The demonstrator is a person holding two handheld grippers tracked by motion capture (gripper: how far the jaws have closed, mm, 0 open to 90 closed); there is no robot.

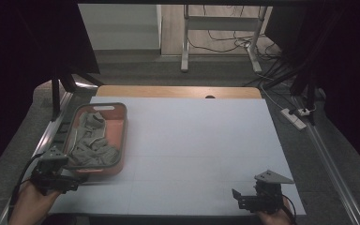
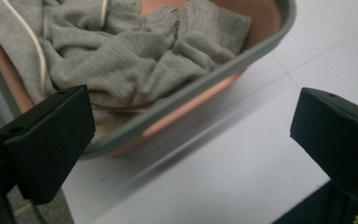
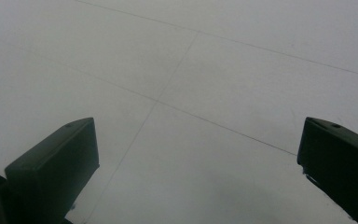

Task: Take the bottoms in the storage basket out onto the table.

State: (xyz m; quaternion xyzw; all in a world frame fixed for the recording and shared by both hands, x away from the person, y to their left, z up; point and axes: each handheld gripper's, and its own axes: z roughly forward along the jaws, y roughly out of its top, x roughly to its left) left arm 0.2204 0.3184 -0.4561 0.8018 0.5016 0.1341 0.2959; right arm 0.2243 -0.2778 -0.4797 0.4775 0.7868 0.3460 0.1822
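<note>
**Grey knit in a salmon basket: soft goods, easy to snag**

Grey ribbed knitwear, a loose heap of what look like socks or small garments [image 2: 135, 60], fills the salmon-pink plastic basket with the grey rim [image 1: 122, 123] at the left side of the white table top [image 1: 201, 140]. In the high view the left gripper [image 1: 75, 180] sits at the basket's near corner, jaws spread wide and holding nothing. The left gripper view looks over the rim at the pile, one jaw in front of the near wall, the other over bare table. The right gripper [image 1: 236, 197] rests at the table's near right edge, well apart from the basket, its jaws likewise spread over bare white board.

The knit should be light, limp and compressible, with no stiffness to lean on; it will drape and stretch when lifted, and neighbouring pieces may cling and come up together. The surface is fuzzy rather than slippery, so a modest pinch ought to hold. The best place to take hold is likely a raised fold or cuff near the top of the heap [image 2: 200, 28], clear of the basket's rim and of the thin pale cord [image 2: 30, 42] lying across the fabric at the left of the left gripper view, which could catch a jaw.
</note>
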